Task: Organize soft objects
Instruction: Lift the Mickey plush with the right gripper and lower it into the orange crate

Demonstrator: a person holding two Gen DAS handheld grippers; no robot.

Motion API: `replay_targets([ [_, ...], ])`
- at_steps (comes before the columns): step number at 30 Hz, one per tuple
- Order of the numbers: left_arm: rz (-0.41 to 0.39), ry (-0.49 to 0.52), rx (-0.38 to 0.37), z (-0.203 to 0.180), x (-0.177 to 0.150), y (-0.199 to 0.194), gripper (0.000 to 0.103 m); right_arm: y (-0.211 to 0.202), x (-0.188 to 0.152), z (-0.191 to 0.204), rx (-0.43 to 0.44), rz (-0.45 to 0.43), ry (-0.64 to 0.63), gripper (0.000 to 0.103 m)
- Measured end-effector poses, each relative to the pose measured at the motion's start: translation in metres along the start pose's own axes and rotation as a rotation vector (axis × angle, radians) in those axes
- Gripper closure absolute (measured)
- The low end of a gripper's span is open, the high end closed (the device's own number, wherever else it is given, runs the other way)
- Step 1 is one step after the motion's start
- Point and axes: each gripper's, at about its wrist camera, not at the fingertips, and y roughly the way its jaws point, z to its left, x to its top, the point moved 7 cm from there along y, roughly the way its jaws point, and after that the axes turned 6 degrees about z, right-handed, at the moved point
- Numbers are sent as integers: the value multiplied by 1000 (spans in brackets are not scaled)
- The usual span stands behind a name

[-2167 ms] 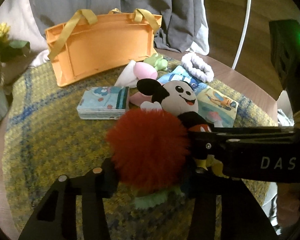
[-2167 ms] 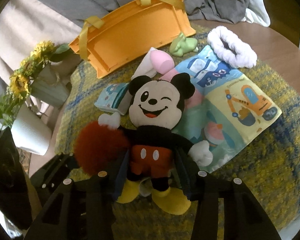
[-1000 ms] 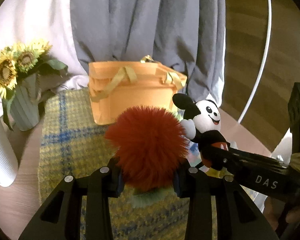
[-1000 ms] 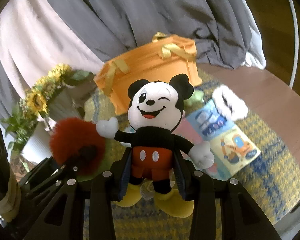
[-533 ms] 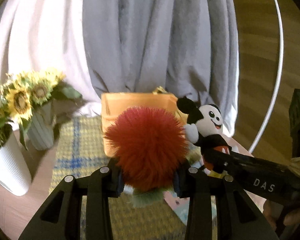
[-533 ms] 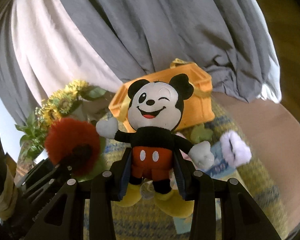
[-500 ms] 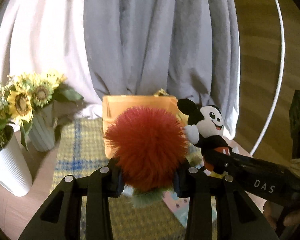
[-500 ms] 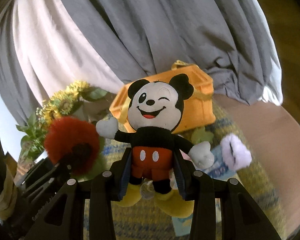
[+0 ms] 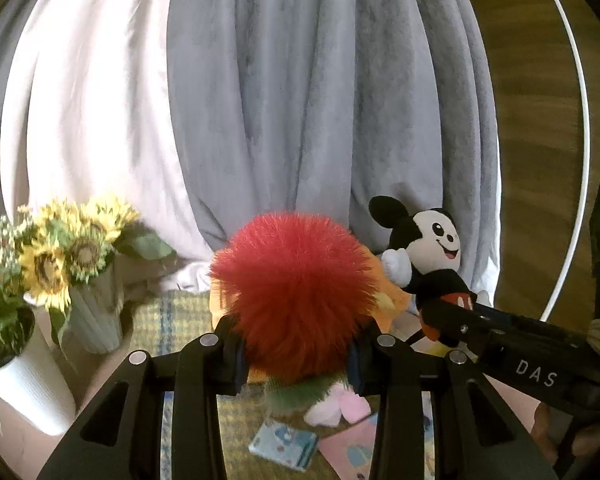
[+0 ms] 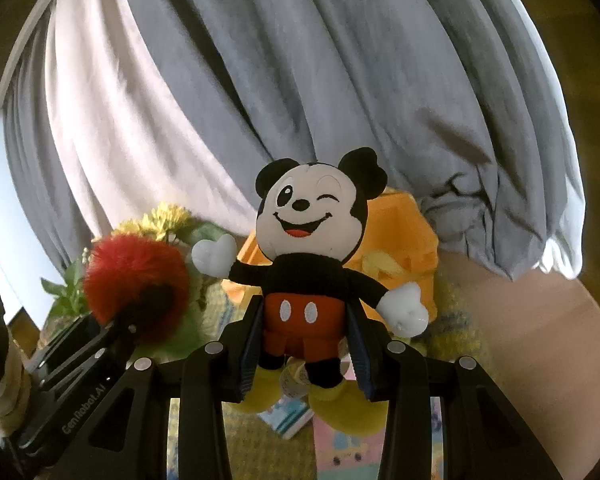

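Left gripper [image 9: 296,354], jaws clamped on a red pom-pom [image 9: 294,292]; right gripper [image 10: 304,354], jaws squeezing a Mickey Mouse plush [image 10: 312,256] at the waist. Both hang above the desk [image 10: 540,344], orange storage bag [image 10: 412,236] beyond.

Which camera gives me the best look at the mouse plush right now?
Right wrist. The mouse plush fills the middle of that view, facing the camera, with the right claw shut on its red shorts. The left wrist view shows it small at the right, side-on, its legs hidden behind the other claw's black body.
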Motion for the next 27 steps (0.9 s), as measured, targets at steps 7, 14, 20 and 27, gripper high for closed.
replay_targets([
  [7,-32,15,9,8,24,21,66,16,29,-1,-7,-36,-9,63],
  [14,-45,35,9,16,46,54,66,43,59,-2,-14,-47,-36,63],
  [20,-42,47,12,21,61,86,66,72,78,-10,-29,-37,-49,63],
  [27,-5,52,35,28,62,129,66,111,96,-18,-41,-7,-96,63],
])
